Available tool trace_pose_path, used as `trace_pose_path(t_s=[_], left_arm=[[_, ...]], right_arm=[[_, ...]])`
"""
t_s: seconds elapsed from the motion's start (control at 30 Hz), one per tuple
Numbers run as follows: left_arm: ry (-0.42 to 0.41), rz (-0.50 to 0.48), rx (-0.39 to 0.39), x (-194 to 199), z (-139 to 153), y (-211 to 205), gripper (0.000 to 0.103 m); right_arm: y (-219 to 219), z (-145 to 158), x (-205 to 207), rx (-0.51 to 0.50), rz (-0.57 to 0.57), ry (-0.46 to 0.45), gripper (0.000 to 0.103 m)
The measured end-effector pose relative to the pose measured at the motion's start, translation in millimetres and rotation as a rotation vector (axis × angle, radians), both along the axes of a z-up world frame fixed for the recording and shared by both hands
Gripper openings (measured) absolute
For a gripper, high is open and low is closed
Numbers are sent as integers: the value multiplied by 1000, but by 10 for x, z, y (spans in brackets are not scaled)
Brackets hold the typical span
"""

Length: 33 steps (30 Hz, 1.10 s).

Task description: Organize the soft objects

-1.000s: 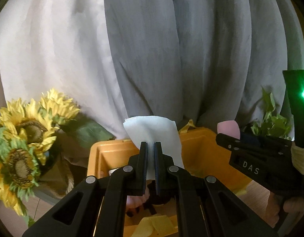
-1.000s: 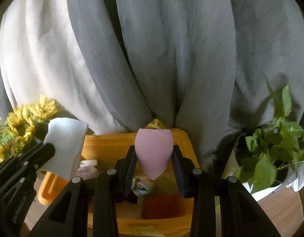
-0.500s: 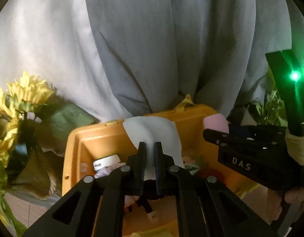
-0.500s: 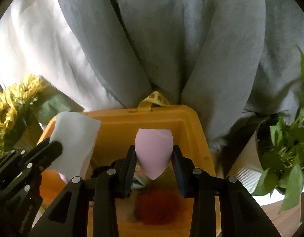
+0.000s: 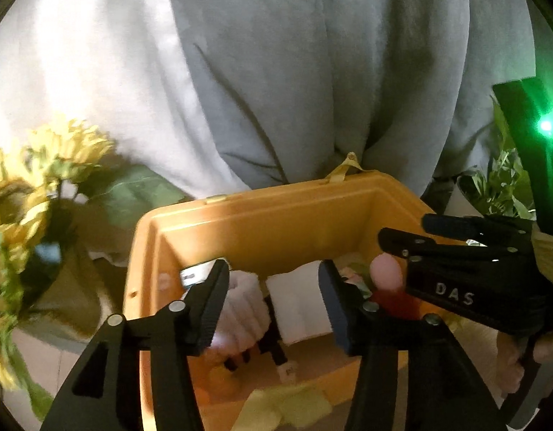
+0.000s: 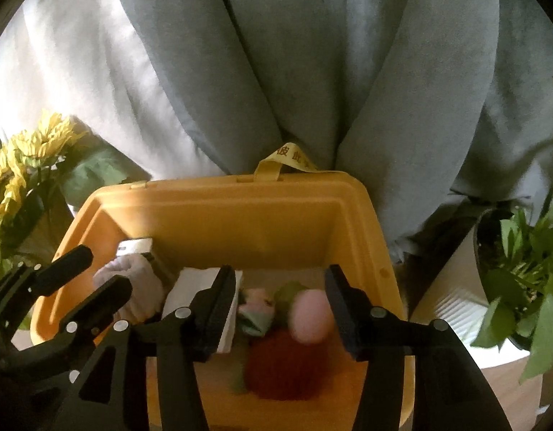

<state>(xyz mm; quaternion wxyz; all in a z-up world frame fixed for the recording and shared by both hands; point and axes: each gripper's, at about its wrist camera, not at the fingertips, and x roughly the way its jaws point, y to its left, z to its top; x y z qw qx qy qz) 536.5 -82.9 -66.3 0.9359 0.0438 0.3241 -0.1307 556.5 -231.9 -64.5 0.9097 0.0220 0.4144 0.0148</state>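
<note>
The orange bin (image 5: pixel 262 197) (image 6: pixel 219 194) stands just below both grippers. My left gripper (image 5: pixel 272 305) (image 6: pixel 97 273) is over the bin's left part, its jaws opening, with nothing pressed between the pads. The white folded pad (image 5: pixel 298 301) (image 6: pixel 193 283) lies loose in the bin below it. My right gripper (image 6: pixel 280 301) (image 5: pixel 412 237) is over the bin's right part, jaws opening too. The pink egg-shaped sponge (image 6: pixel 310 318) (image 5: pixel 385 273) shows blurred between its fingers, clear of both pads, above a red fluffy ball (image 6: pixel 283 362).
The bin also holds a pale rolled cloth (image 6: pixel 132 280), a small green and pink toy (image 6: pixel 256 312) and yellow pieces (image 5: pixel 287 406). Sunflowers (image 5: pixel 32 179) stand to the left, a potted plant (image 6: pixel 520 269) to the right. Grey curtains (image 6: pixel 312 72) hang close behind.
Both grippers came down toward the bin and tilted more into it. Both sets of jaws opened, letting go of the white pad and the pink sponge, which dropped into the bin.
</note>
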Motion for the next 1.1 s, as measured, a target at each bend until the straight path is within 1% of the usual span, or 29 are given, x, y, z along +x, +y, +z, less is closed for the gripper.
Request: trace_pose_path(t_s=[0.07, 0.13, 0.2, 0.33, 0.4, 0.47, 0.6, 0.63, 0.77, 0.8, 0.93, 1.1], left_arm=[[-13, 17, -2, -99, 58, 55, 53], [-28, 33, -5, -195, 124, 111, 57], [-48, 56, -7, -325, 206, 181, 59], [-96, 103, -22, -633, 395, 338, 63], [-120, 108, -31, -799, 483, 407, 64], [-143, 111, -29, -961, 560, 459, 66], [-202, 112, -25, -1351, 701, 571, 75], [-211, 112, -24, -1438, 726, 593, 78], [-243, 111, -44, -1772, 824, 680, 82], [-249, 114, -50, -1844, 844, 698, 85], [-283, 116, -56, -2155, 934, 733, 92], [-340, 114, -48, -2599, 1041, 729, 96]], right_arm=[[2, 52, -89, 7, -11, -12, 58], [12, 114, -193, 4, -18, -28, 58], [31, 211, -340, -5, -28, -53, 59], [123, 407, -671, -12, -46, -112, 67], [185, 510, -872, -14, -52, -143, 67], [241, 606, -1066, -14, -60, -168, 70], [307, 766, -1486, -15, -86, -215, 74], [314, 794, -1575, -13, -91, -225, 75], [343, 887, -1955, -5, -114, -257, 78], [351, 910, -2057, -4, -119, -264, 78], [362, 978, -2372, -4, -130, -288, 84], [391, 1097, -2831, -25, -143, -338, 86]])
